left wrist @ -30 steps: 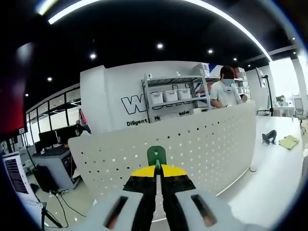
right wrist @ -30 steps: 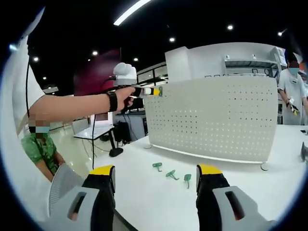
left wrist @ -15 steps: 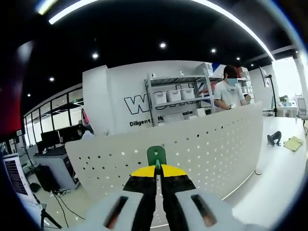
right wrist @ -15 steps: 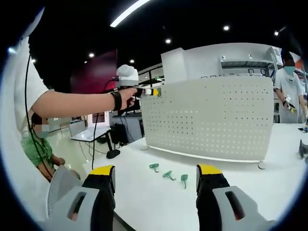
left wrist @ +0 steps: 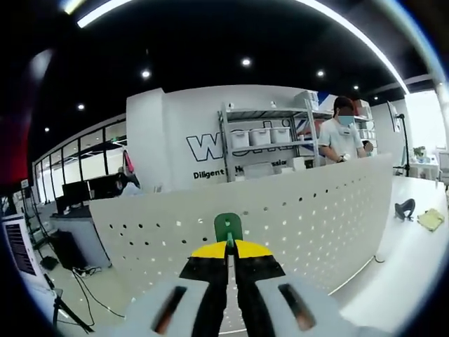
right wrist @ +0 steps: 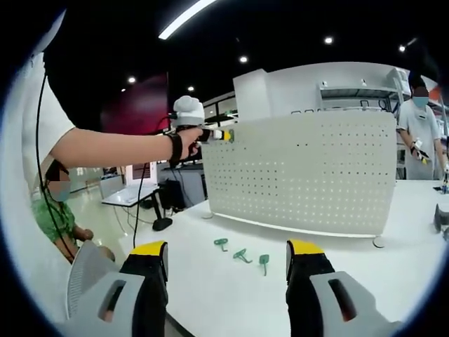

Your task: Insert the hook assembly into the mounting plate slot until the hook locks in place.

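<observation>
In the left gripper view my left gripper (left wrist: 228, 244) is shut on a green hook (left wrist: 228, 227), held just in front of the upper part of the white perforated mounting plate (left wrist: 309, 217). The right gripper view shows the same left gripper (right wrist: 223, 134) at the plate's (right wrist: 309, 175) top left corner, carried by a person's arm (right wrist: 112, 149). Three loose green hooks (right wrist: 242, 254) lie on the white table in front of the plate. My right gripper (right wrist: 226, 254) stands open low over the table, well short of them, with nothing between its jaws.
The plate stands upright on a white table (right wrist: 210, 288) whose edge runs at the left. A person (left wrist: 338, 137) stands behind the plate by a shelf rack (left wrist: 263, 144). A dark object (left wrist: 405, 208) and a yellow cloth (left wrist: 429, 219) lie at the far right.
The left gripper's view has slid along the plate, so the plate sits closer and more square-on. The right view has shifted slightly; the hook stays gripped.
</observation>
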A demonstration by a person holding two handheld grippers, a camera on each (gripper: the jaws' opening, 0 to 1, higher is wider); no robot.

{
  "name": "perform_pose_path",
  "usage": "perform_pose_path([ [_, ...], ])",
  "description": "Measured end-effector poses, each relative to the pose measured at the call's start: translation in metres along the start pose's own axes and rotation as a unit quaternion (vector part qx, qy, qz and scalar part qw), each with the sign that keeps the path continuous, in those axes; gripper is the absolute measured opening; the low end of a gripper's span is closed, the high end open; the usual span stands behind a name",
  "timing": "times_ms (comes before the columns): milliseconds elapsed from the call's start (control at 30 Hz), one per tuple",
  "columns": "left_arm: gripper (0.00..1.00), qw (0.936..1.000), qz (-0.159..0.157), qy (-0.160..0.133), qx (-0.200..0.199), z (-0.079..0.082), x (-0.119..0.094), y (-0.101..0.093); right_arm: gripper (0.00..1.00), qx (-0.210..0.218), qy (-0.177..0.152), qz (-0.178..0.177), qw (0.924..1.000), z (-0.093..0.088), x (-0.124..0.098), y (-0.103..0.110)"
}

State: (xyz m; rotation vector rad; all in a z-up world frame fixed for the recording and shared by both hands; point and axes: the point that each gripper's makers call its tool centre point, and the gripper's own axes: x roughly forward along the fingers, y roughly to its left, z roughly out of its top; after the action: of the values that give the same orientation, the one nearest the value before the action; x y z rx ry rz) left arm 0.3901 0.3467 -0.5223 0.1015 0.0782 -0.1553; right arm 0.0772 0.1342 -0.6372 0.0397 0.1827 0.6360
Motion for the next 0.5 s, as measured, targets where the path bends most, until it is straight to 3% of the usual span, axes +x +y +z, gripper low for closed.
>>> perform_pose_path([
  [500,0.02,0.9999,0.014,0.008,-0.005,-0.001,0.018,-0.001,0.69,0.001,0.002,-0.008,1.0000,0.002,-0.001,-0.007],
])
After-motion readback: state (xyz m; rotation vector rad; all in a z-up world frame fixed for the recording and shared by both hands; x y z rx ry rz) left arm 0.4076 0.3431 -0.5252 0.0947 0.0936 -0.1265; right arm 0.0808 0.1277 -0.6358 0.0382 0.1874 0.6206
